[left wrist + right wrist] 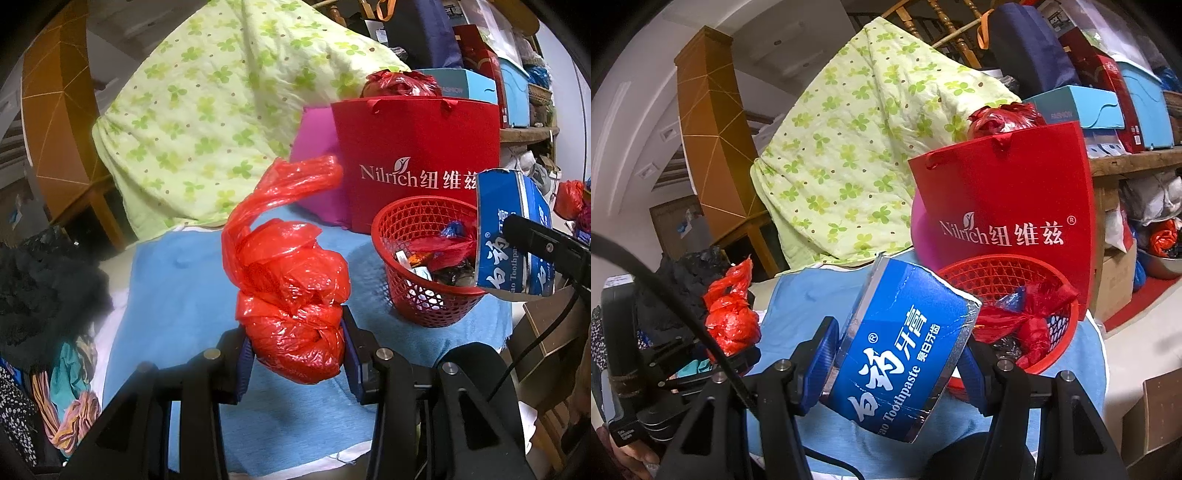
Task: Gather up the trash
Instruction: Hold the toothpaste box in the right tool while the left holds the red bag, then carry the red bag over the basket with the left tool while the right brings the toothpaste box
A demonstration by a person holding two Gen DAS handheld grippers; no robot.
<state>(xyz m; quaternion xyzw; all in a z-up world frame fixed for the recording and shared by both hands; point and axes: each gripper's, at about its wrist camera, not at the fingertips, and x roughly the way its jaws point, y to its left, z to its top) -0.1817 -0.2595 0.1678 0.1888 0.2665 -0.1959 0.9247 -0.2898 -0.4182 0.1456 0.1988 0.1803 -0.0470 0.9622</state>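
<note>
My left gripper [297, 349] is shut on a crumpled red plastic bag [291, 291] and holds it above the blue towel [177, 295]; the bag also shows in the right wrist view [731, 317]. My right gripper [897, 363] is shut on a blue toothpaste box [905, 347], held just left of the red mesh basket [1008, 273]. In the left wrist view the box [513, 232] hangs over the right rim of the basket [428, 295], which holds wrappers and a red bag.
A red Nilrich paper bag [417, 162] with a red plastic bag in it stands behind the basket. A green flowered quilt [229, 110] lies at the back left. Dark clothes [44, 288] pile at the left. Boxes [1082, 107] sit on a wooden shelf at the right.
</note>
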